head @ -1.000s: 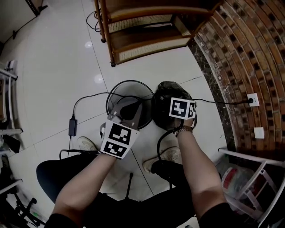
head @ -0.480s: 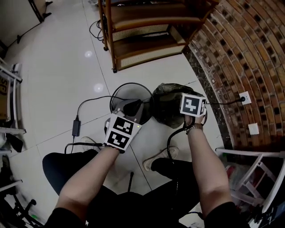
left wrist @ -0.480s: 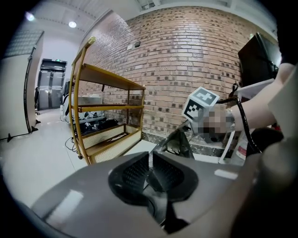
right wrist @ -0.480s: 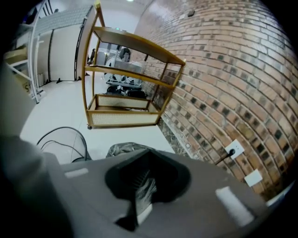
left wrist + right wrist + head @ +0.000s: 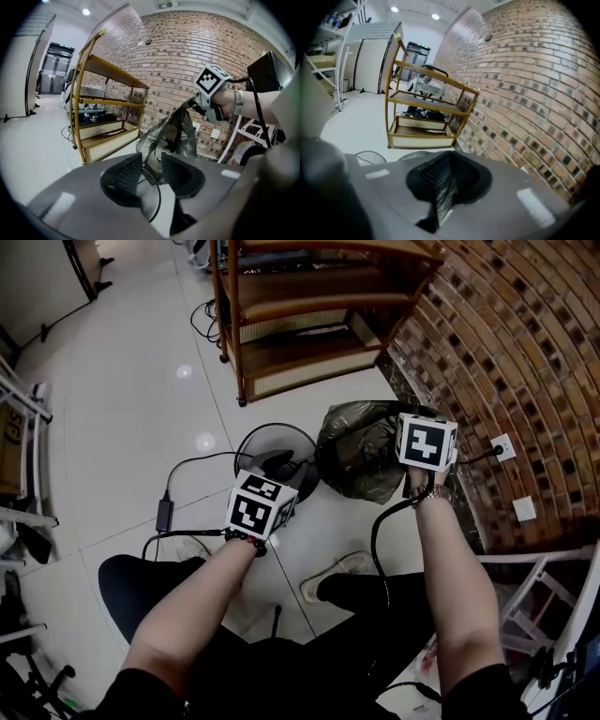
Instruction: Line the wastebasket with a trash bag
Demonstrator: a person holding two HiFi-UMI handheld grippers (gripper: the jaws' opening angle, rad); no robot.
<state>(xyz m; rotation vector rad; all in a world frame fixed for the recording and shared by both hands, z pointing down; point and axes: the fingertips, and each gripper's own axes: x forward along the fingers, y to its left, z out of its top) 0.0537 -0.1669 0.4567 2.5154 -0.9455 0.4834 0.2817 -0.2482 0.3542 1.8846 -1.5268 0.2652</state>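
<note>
The right gripper [image 5: 449, 176] has its jaws closed tight on the trash bag [image 5: 361, 451] – a thin strip of the dark film is pinched between the pads. The bag hangs crumpled from that grip, beside the brick wall [image 5: 506, 334] and just to the right of the wastebasket [image 5: 251, 448] in the head view; whether its lower end touches the floor [image 5: 122, 381] I cannot tell.

The black mesh wastebasket stands upright on the white floor in front of the wooden shelf [image 5: 300, 334], with no bag in it yet. The left gripper [image 5: 150, 164] is at the near side of the basket. Its jaws have just been opening and now stand a narrow way apart – the dark curve of the rim shows in the gap, but neither pad presses on it. A black cable [image 5: 192, 448] runs over the floor to the left of the basket
</note>
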